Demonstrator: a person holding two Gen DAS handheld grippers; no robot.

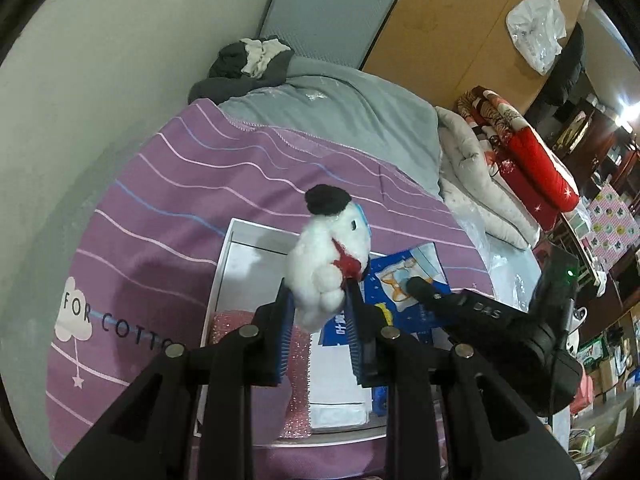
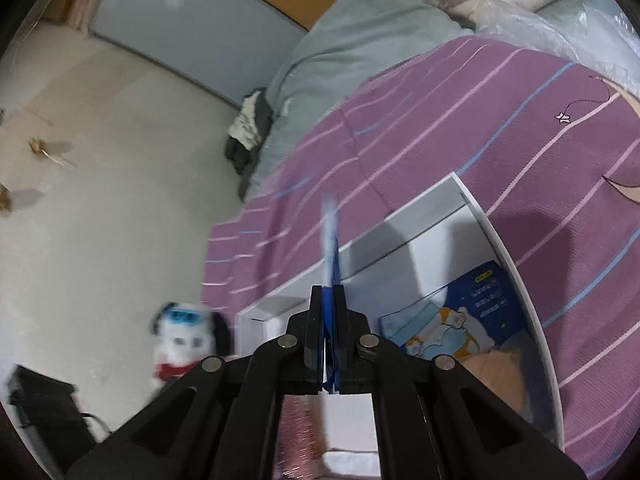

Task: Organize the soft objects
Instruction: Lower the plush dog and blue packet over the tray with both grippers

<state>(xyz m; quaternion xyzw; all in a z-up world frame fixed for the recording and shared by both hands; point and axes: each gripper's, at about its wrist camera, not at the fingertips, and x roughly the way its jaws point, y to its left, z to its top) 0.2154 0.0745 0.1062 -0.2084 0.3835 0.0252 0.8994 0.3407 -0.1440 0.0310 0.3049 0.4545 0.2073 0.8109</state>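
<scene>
At lower center, the white box (image 1: 224, 264) held a pink sponge (image 1: 298, 364) and blue packet (image 1: 404, 280); the left gripper (image 1: 318, 300) clamped a plush dog (image 1: 328, 264), while the right gripper (image 2: 329, 292) pinched a thin blue packet (image 2: 330, 240).

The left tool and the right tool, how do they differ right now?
The left tool is spread around a fluffy white plush dog with a black cap; the right tool is pinched nearly shut on a thin blue packet. Both hover over the shallow white box on the purple striped bedsheet.

bed (image 1: 168, 184) – purple striped sheet; white box (image 1: 240, 264), grey blanket (image 1: 344, 120) on it.
</scene>
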